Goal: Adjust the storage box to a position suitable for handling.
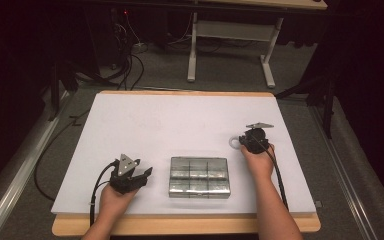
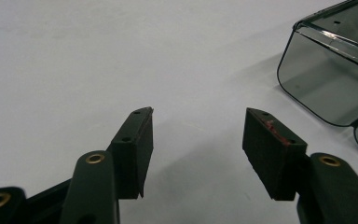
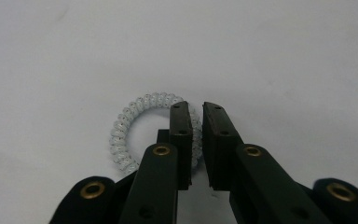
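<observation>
Two grippers work this table, one in each hand. The left gripper (image 1: 141, 176) rests low near the front edge, jaws spread wide and holding nothing, angled toward the box (image 1: 199, 177) just beside it, as if waiting to steady it or lift the lid. The box, clear and split into compartments, sits near the front at the middle, handy to both hands. Further right, the right gripper (image 3: 196, 140) has its jaws nearly shut on the near side of the coil tie (image 3: 123, 133), which lies flat on the table; whether it is truly pinched I can't quite say. The table (image 1: 180, 125) is plain white. Beyond it lie grey carpet, cables and another desk (image 1: 230, 30) in a dim room.
</observation>
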The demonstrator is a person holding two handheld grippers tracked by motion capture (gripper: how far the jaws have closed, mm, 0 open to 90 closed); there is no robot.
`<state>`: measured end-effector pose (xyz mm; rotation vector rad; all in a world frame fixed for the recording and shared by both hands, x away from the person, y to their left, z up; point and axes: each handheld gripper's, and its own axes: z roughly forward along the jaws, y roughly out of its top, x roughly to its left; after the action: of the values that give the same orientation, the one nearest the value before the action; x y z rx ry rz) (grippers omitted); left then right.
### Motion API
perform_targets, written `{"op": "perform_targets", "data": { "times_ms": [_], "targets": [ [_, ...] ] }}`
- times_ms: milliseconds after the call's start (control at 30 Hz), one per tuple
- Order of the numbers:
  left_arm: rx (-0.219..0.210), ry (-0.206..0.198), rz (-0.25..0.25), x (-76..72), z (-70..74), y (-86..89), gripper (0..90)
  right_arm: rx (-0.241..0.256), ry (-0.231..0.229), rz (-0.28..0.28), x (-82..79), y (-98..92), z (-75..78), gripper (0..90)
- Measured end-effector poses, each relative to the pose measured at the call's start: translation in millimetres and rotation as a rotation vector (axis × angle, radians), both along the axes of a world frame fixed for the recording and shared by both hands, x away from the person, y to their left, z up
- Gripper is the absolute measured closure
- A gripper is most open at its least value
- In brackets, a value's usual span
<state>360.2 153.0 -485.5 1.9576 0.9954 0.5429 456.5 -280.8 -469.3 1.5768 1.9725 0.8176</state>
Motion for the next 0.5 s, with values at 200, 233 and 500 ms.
{"op": "perform_targets", "data": {
  "times_ms": [200,233,500],
  "targets": [
    [-0.001,0.001,0.0,0.2,0.0,0.1,43.3,0.011,-0.023,0.01,-7.2,0.4,10.4,83.5],
    [-0.001,0.001,0.0,0.2,0.0,0.1,43.2,0.015,-0.028,0.012,-8.7,0.5,12.5,83.5],
    [-0.004,0.0,0.002,0.0,0.2,0.9,43.2,0.045,-0.06,0.03,-21.9,0.6,27.9,83.5]
  ]
}}
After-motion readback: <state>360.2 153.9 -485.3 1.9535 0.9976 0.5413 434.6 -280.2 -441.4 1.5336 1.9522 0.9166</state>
